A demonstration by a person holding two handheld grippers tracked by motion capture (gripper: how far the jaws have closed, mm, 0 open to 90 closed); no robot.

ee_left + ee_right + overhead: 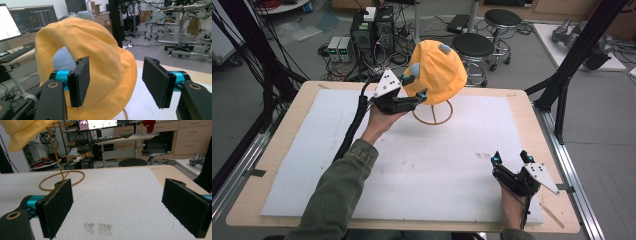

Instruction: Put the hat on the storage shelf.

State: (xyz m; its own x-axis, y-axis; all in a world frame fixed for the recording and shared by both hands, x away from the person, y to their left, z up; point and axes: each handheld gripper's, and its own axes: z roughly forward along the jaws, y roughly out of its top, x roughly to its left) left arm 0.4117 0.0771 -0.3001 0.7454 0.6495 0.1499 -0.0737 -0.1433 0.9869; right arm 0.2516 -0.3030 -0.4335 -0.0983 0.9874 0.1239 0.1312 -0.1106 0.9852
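A yellow bucket hat [439, 70] with small pale-blue ears [445, 48] hangs on a thin wire stand [433, 116] at the back middle of the table. My left gripper [415, 86] is at the hat's left brim, held up by a hand in a green sleeve. In the left gripper view its jaws [116, 80] stand apart. The hat [100, 50] fills the gap behind them, and neither pad presses on it. My right gripper [510, 157] rests low at the front right, open over bare board [117, 207]. The right gripper view has the hat [22, 130] and stand [62, 176] at the far left.
A white foam board [422, 170] covers most of the wooden table [532, 125]. Black frame posts [572, 55] rise at both sides. Stools [473, 46] and computer boxes [372, 27] stand on the floor behind the table. A faint grey smudge [98, 228] marks the board.
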